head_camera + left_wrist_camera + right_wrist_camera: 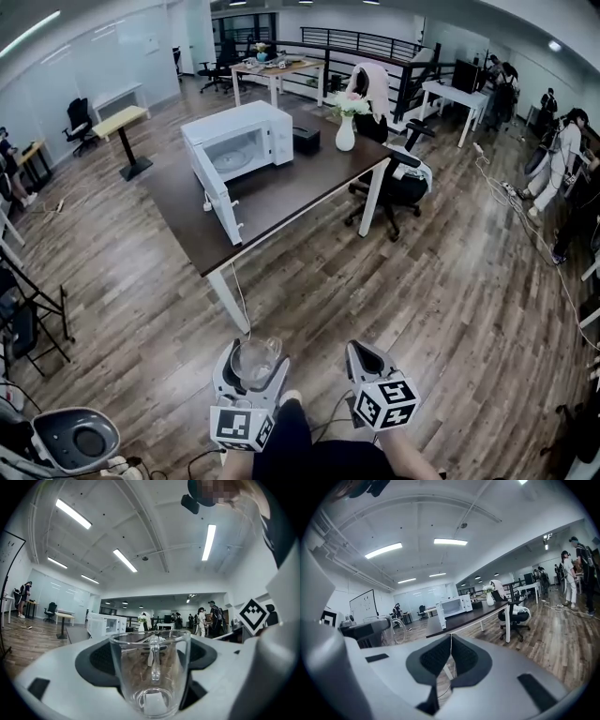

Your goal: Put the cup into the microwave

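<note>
Left gripper (254, 364): its jaws are closed on the glass cup, one on each side of the wall

Cup (151, 670): clear glass, upright and empty, held between the left gripper's jaws, with its handle on the side away from that gripper's camera

Right gripper (451, 654): jaws pressed together with nothing between them, held just to the right of the left gripper and apart from it

Microwave (246, 139): white, well ahead of both grippers and far from the cup, standing on the tabletop with its door (217, 194) swung wide open and the cavity showing

Tabletop (305, 178): dark, on white legs, ahead of the grippers

Vase (346, 132): white with flowers, on the tabletop to the right of the microwave

Office chair (397, 184): black, beyond the tabletop's right corner

Floor (441, 309): wood planks beneath both grippers
</note>
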